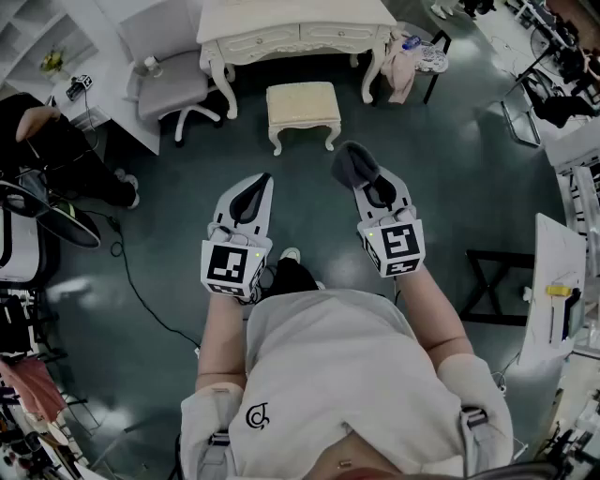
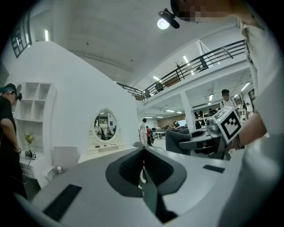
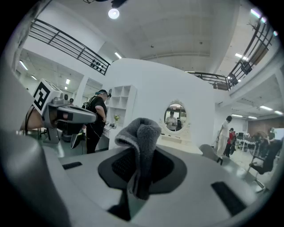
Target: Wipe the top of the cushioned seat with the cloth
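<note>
The cushioned seat (image 1: 302, 102) is a cream stool with white carved legs, standing on the dark floor ahead of both grippers. A grey cloth (image 1: 353, 163) (image 3: 140, 141) is bunched at the tip of my right gripper (image 1: 362, 179) (image 3: 141, 165), which is shut on it and held in the air short of the stool. My left gripper (image 1: 264, 180) (image 2: 143, 154) is level with it on the left, jaws together with nothing between them. In the left gripper view the right gripper (image 2: 191, 142) and its cloth (image 2: 176, 141) show at the right.
A white dressing table (image 1: 295, 28) stands behind the stool, with a grey chair (image 1: 173, 86) to its left and a small side table (image 1: 424, 58) to its right. A person in black (image 1: 56, 145) stands far left. A cable (image 1: 131, 281) lies on the floor; a black stand (image 1: 492, 281) is at the right.
</note>
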{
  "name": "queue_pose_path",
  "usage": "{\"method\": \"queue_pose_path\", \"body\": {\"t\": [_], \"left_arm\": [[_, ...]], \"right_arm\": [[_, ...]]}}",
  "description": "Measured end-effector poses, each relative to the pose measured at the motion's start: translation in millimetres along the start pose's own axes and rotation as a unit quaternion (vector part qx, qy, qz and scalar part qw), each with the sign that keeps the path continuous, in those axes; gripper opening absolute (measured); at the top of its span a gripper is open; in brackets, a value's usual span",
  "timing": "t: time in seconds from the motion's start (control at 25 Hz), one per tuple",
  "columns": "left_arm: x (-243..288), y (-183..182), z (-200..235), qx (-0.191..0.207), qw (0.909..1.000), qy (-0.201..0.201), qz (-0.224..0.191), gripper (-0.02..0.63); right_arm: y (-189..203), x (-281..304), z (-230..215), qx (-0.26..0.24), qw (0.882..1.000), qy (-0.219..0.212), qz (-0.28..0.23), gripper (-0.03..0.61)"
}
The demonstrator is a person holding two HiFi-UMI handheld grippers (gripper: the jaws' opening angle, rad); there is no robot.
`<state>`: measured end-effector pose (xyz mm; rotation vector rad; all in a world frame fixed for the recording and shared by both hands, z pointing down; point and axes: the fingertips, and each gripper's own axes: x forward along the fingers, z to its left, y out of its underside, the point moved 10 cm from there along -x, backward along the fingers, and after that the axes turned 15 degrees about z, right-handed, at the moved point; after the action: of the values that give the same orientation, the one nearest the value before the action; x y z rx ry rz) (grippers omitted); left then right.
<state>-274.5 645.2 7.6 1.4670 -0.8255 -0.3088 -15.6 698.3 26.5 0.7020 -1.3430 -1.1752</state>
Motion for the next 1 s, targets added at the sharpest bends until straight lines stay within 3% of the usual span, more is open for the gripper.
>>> {"method": "queue_pose_path", "body": {"t": [0.48, 0.76, 1.0], "left_arm": [[8, -4, -6, 0.001, 1.0000, -0.004, -0.001, 0.012], [15, 2, -5, -0.001, 0.9999, -0.002, 0.012, 0.012], [38, 9, 24, -0.005, 0.9996, -0.007, 0.028, 0.012]], "right_arm": [[4, -1, -11, 0.003, 1.000, -0.002, -0.002, 0.066], [12, 9, -20, 0.038, 0.999, 0.004, 0.001, 0.069], [18, 49, -28, 0.054, 0.998, -0.001, 0.026, 0.071]]}}
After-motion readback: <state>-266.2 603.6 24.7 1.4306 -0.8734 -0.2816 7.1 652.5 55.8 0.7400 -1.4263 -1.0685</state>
